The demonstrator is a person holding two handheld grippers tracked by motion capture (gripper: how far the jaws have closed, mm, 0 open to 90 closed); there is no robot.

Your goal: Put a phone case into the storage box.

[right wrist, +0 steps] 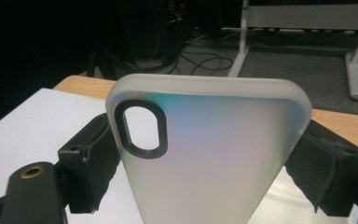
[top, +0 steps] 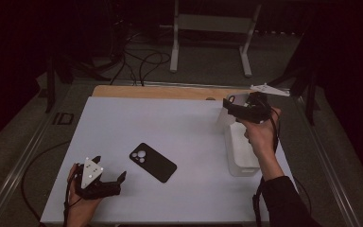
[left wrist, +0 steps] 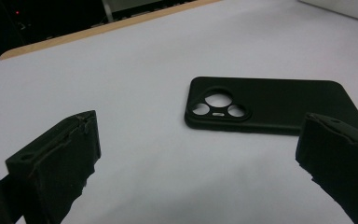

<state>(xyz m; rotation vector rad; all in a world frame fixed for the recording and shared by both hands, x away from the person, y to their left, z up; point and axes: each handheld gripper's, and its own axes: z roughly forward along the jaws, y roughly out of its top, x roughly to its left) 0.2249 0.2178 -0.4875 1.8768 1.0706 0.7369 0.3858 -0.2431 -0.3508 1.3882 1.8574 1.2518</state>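
High view: white worktop [top: 170, 198] carries everything, wooden strip along its far edge. White box [top: 242, 152] sits by the right edge, long side running front to back. Black phone case [top: 153, 162] lies flat mid-worktop, nearer the front edge, camera cutout up. Right gripper [top: 230, 105] is held above the box's far end, near the far right corner; jaws stand wide and clamp a frosted translucent phone case [right wrist: 209, 154] by its two long edges, oval camera cutout visible in the right gripper view. Left gripper [top: 109, 176] rests at the front left corner, jaws wide apart, nothing between them, pointed at the black case, just short of it.
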